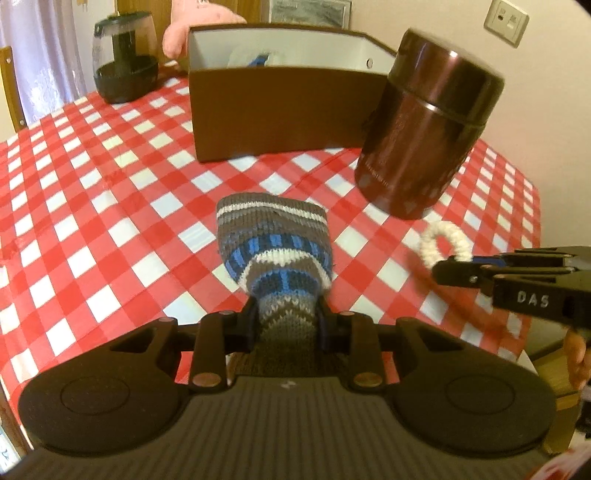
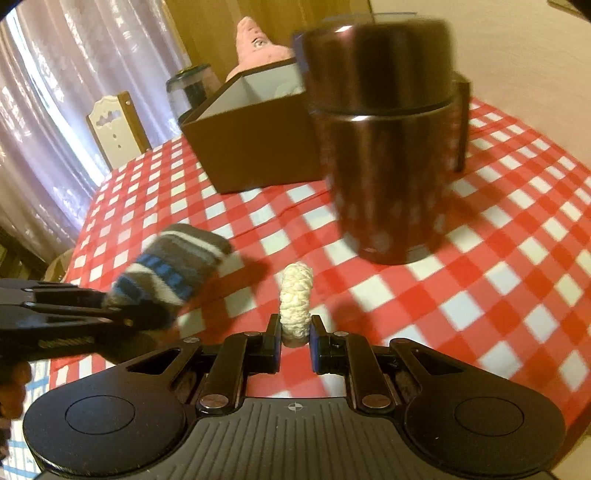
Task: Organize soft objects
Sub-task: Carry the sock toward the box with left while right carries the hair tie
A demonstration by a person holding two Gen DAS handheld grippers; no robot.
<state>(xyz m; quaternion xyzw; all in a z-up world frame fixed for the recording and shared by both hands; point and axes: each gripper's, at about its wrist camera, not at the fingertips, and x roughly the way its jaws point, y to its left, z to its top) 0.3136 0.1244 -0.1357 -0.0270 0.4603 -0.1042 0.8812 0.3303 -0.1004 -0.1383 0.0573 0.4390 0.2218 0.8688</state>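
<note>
My left gripper point(image 1: 286, 317) is shut on a striped grey, blue and white knitted sock point(image 1: 273, 240), held above the checked tablecloth; the sock also shows at the left of the right wrist view point(image 2: 173, 266). My right gripper point(image 2: 294, 328) is shut on a cream scrunchie point(image 2: 295, 295), held upright off the table; it shows at the right of the left wrist view point(image 1: 445, 242). A brown open box point(image 1: 284, 107) stands at the back with a white and blue soft item inside; it also shows in the right wrist view point(image 2: 255, 144).
A dark brown lidded canister point(image 1: 421, 122) stands right of the box, close ahead of my right gripper point(image 2: 384, 147). A dark glass jar point(image 1: 123, 55) and a pink plush toy point(image 1: 199, 26) sit at the back left. A chair point(image 2: 114, 125) stands by the curtain.
</note>
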